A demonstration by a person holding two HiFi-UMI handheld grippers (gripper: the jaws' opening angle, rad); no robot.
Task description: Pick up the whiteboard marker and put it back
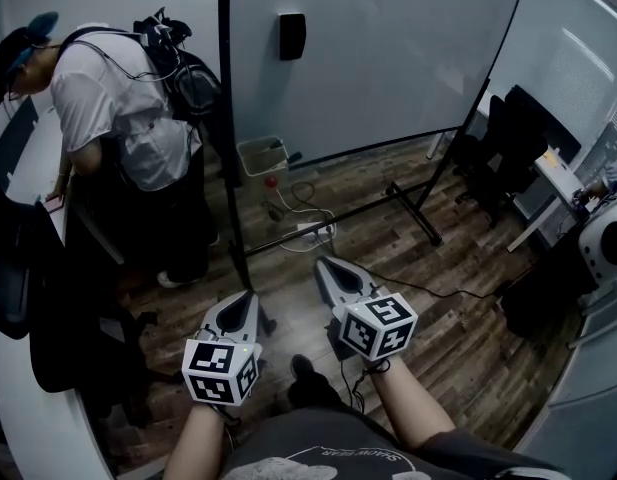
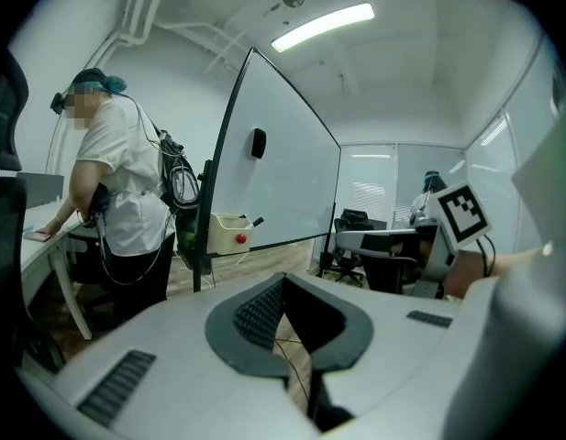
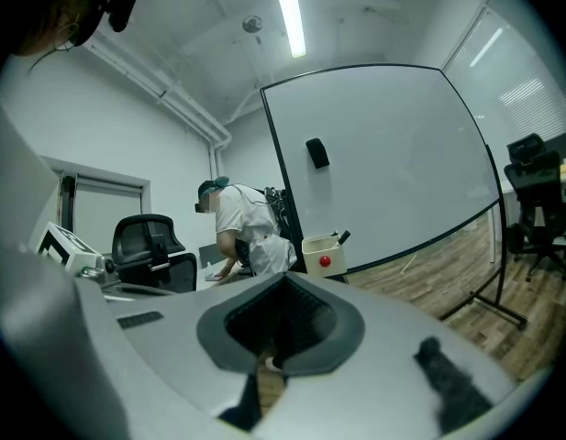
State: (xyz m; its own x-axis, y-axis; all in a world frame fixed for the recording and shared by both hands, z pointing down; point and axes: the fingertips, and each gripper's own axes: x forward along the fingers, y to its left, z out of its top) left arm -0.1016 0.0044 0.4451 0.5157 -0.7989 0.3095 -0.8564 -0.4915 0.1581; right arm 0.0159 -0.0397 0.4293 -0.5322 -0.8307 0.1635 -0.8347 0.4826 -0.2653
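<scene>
At twelve o'clock, the boxed whiteboard marker (image 1: 292, 157) looks light, stiff, slick; pinch its barrel. Left gripper (image 1: 251, 296), right gripper (image 1: 324, 262): pressed together, empty.

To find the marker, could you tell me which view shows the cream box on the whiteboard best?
The right gripper view: the cream box is unobstructed, its red dot and dark marker plain. The left gripper view shows it smaller, beside the frame. The head view shows it from above.
</scene>
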